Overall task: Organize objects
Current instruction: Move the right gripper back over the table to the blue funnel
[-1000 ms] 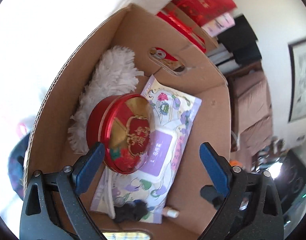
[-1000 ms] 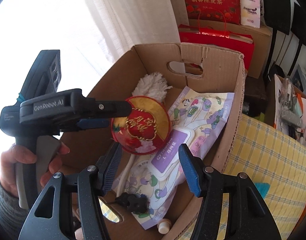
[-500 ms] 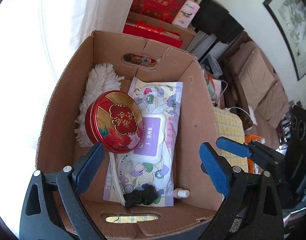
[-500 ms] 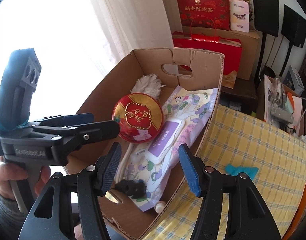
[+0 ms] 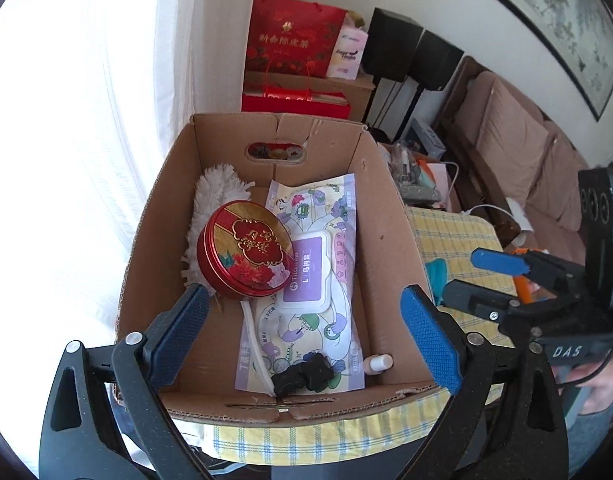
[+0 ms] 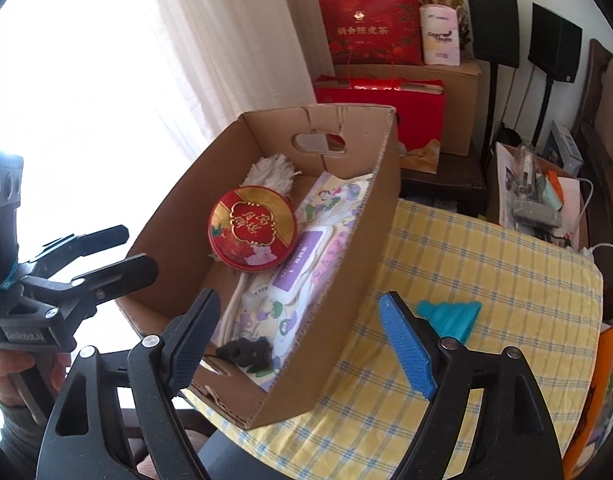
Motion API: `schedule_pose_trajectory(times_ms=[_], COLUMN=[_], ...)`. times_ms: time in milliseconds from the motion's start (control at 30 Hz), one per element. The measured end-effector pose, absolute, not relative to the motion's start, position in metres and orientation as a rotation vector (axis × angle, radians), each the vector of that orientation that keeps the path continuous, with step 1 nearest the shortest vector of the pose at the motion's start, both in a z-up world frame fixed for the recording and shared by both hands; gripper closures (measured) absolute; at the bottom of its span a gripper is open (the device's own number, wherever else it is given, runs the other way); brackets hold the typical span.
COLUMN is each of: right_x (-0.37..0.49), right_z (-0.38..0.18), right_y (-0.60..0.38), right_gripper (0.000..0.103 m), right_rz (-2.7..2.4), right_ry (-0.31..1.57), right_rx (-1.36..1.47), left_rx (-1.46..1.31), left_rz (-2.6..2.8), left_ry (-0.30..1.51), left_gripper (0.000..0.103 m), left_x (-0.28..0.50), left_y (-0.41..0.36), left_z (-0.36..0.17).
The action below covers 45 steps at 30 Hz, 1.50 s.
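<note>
Sunny white curtains (image 5: 118,100) hang behind a cardboard box (image 5: 382,240) that sits on a bench with a yellow checked cloth (image 5: 454,236).

From the left wrist view, the left gripper (image 5: 302,336) is above the near end of the box. Its jaws have just been opening and now stand spread wide, with nothing between them. Inside the box, a round red tin (image 5: 244,250) lies on a fluffy white duster (image 5: 218,192). Just beside the tin, and partly under it, is a pack of wet wipes (image 5: 318,280) with a purple lid. A small black thing (image 5: 302,374) lies on the near end of the pack. A tiny bottle (image 5: 378,362) lies in the near right corner. The right gripper (image 5: 486,280) shows at the right, over the cloth.

From the right wrist view, the right gripper (image 6: 302,332) is above the near right wall of the box (image 6: 346,320). Its jaws have just been opening too, and they are spread with nothing pinched. The red tin (image 6: 252,232) leans on the duster (image 6: 272,174) in the box. A teal thing (image 6: 450,316) lies on the cloth (image 6: 486,260), outside the box. The left gripper (image 6: 122,252) is at the left, held by a hand (image 6: 22,368). Red gift bags (image 6: 370,24) stand on another box at the back.
</note>
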State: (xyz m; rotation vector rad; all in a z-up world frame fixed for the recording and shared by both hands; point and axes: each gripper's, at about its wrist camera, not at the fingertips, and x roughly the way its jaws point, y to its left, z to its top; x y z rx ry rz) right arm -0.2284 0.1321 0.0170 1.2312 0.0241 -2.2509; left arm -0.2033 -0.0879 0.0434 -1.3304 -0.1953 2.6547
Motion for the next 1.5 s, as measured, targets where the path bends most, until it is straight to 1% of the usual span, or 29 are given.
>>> schedule_pose_trajectory(times_ms=[133,200,400,500,833,1233,1333,1500], right_x=[-0.223,-0.220,-0.206,-0.201,-0.192,-0.201,-0.209,-0.226], right_z=[0.017,0.017,0.022,0.024,0.024,-0.003,-0.013,-0.028], right_y=[0.148,0.156,0.179,0.192,0.244,0.291,0.298,0.305], right_gripper=[0.012,0.006,0.000,0.000,0.000,0.001,0.003,0.013], right_rz=[-2.279,-2.302,-2.370,-2.370,-2.440,-2.478,-2.477,-2.454], right_ry=[0.030,0.034,0.043,0.009,-0.052,-0.175,-0.223,-0.289], right_rx=[1.255,1.257,1.225,1.229,1.228,1.262,1.276,1.312], left_rx=[-1.300,-1.297,-1.272,-1.253,-1.194,-1.198,-1.193,-1.186], left_rz=[2.674,2.665,2.649,2.604,2.481,2.443,2.447,2.462], left_ry=[-0.138,-0.125,-0.079,-0.049,-0.079,-0.088,-0.072,-0.057], left_gripper=[0.000,0.000,0.000,0.000,0.000,0.000,0.000,0.000], left_x=[-0.191,-0.188,-0.178,-0.174,-0.169,-0.179,-0.186,-0.198], left_y=[-0.075,-0.069,-0.046,-0.030,0.026,0.068,0.077,0.082], left_z=[0.046,0.046,0.048,0.049,0.044,0.022,0.021,0.023])
